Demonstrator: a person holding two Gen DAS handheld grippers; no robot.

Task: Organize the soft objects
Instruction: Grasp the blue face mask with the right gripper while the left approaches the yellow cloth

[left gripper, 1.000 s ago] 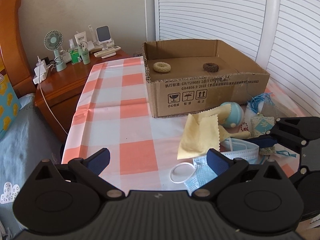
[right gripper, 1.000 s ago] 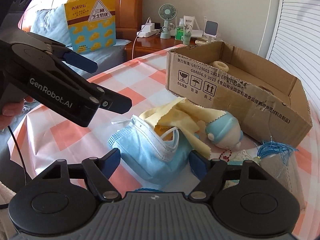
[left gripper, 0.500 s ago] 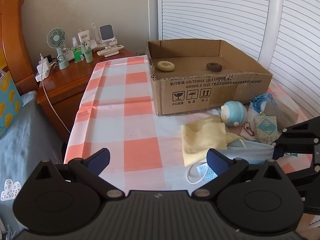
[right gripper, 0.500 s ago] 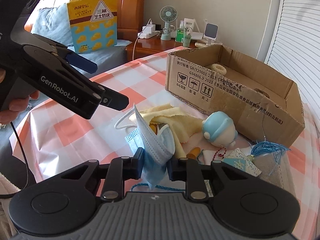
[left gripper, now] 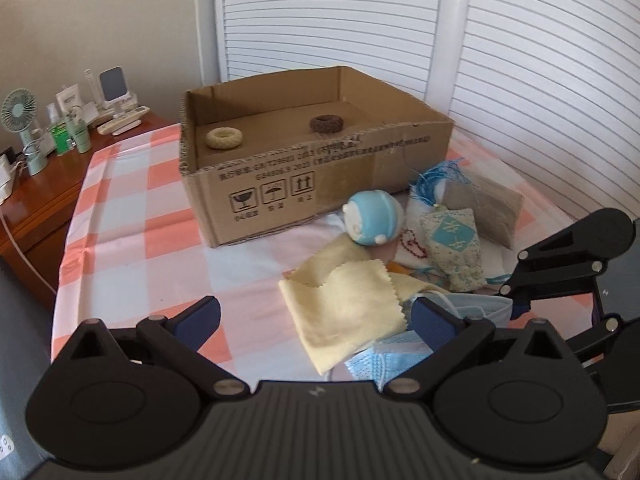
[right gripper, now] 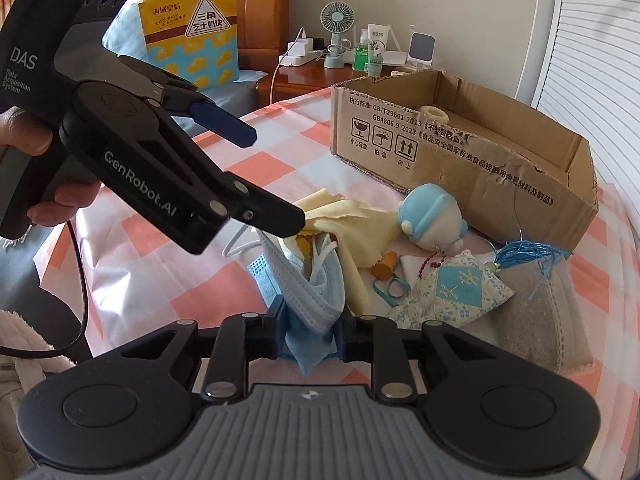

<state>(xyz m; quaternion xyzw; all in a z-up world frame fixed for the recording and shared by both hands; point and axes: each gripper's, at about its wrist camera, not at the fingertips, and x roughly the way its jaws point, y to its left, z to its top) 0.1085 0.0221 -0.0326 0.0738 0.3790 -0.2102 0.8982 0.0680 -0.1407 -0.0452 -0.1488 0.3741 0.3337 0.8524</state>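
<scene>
My right gripper (right gripper: 310, 330) is shut on a bunch of blue face masks (right gripper: 316, 292) and holds them just off the checked cloth; the masks show in the left wrist view (left gripper: 400, 354) too. My left gripper (left gripper: 316, 318) is open and empty over a yellow cloth (left gripper: 348, 300), close beside the masks. A blue and white plush ball (left gripper: 374, 218), a patterned sachet (left gripper: 454, 246) and a grey pouch (left gripper: 486, 208) lie in front of the cardboard box (left gripper: 304, 188). The box holds a cream ring (left gripper: 224, 138) and a brown ring (left gripper: 327, 123).
A wooden bedside table (left gripper: 44, 184) at the left carries a small fan (left gripper: 18, 120), bottles and chargers. A yellow snack bag (right gripper: 190, 32) leans on the headboard. White louvred doors (left gripper: 520, 60) stand behind the box. The tablecloth edge (left gripper: 64, 280) drops off at the left.
My right gripper closed on the masks and has lifted them. My left gripper has moved right, over the yellow cloth and closer to the masks.
</scene>
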